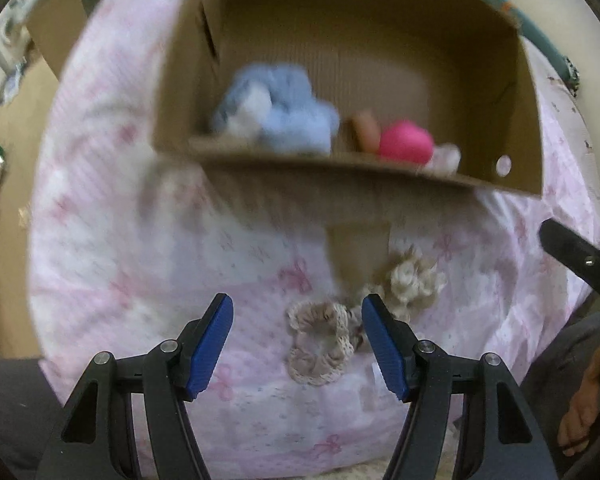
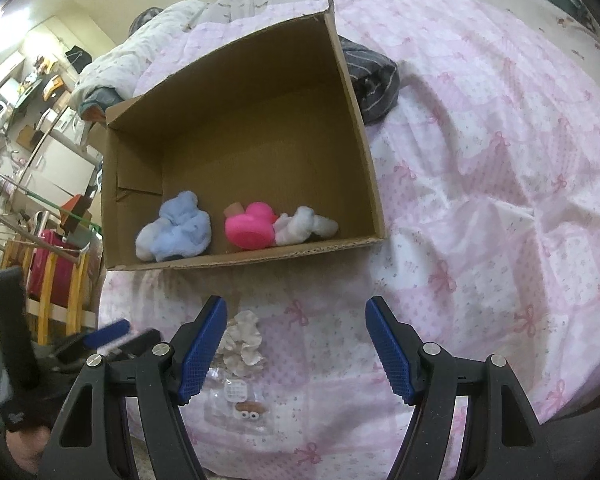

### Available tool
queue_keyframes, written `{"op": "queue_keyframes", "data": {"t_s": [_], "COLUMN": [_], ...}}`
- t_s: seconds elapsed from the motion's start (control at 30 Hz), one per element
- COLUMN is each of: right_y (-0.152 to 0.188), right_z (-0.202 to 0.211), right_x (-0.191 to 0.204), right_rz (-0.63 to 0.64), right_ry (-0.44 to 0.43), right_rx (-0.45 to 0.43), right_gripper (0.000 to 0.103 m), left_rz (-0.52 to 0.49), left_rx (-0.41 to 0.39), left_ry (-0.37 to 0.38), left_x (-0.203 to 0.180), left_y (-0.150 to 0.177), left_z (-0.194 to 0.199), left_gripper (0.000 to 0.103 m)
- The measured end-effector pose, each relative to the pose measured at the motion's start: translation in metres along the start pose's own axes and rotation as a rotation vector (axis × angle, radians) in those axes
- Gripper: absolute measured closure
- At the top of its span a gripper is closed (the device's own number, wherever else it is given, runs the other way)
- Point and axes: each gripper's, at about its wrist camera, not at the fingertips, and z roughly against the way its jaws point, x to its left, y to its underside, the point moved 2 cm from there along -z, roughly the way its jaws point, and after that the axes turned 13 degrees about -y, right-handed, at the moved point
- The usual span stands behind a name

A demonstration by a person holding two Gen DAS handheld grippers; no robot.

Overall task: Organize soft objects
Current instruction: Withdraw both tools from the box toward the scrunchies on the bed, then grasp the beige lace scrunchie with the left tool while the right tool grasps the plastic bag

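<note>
A lace-edged scrunchie (image 1: 320, 346) lies flat on a bed's pink bow-print quilt (image 1: 140, 240), directly between the spread blue pads of the left hand-held gripper (image 1: 298, 346), which is released and touches nothing. A second, cream ruffled scrunchie (image 1: 410, 280) sits just beyond it, beside the near wall of an open cardboard box (image 1: 340, 168). Both look light, limp and easily squashed, so a pinch across the gathered fabric ring should hold; the slack quilt beneath may get caught too. The right hand-held gripper (image 2: 296, 348) is likewise released and empty above the quilt. Inside the box lie a pale blue fluffy item (image 2: 176, 234), a hot-pink item (image 2: 250, 228) and a white one (image 2: 304, 228). The left view is blurred, so lace detail and the box contents stay vague. A small clear packet (image 2: 240, 404) near the right gripper's left pad is hard to identify.
</note>
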Motion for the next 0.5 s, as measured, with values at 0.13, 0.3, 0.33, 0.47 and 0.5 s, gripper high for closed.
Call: {"op": "queue_keyframes", "data": {"t_s": [0.13,0.3,0.33,0.47,0.5], "right_y": [-0.001,-0.004,-0.004,-0.005,-0.005], "right_z": [-0.004,-0.009,-0.01,-0.013,-0.013], "right_x": [-0.001,-0.004,-0.005,-0.005,-0.005], "right_rz": [-0.006,-0.016,-0.017,-0.014,-0.013], "right_ry": [-0.002,0.004,0.006,0.012,0.014], "right_rx": [0.005,0.014,0.016,0.02,0.021], "right_gripper": [0.027,0.027,0.027,0.027,0.028], "left_rz": [0.001,-0.068,-0.082,-0.112,-0.107], "left_rx": [0.089,0.081,0.076,0.096,0.095], "left_ry": [0.067,0.039,0.041,0.047,0.051], "left_x": [-0.009,-0.025,-0.029,-0.034,-0.034], "left_y": [0.003,0.006,0.005,0.008,0.009], "left_z": [-0.021,-0.03,-0.03,-0.031,-0.03], "left_gripper": [0.04,0.045,0.06,0.096,0.096]}}
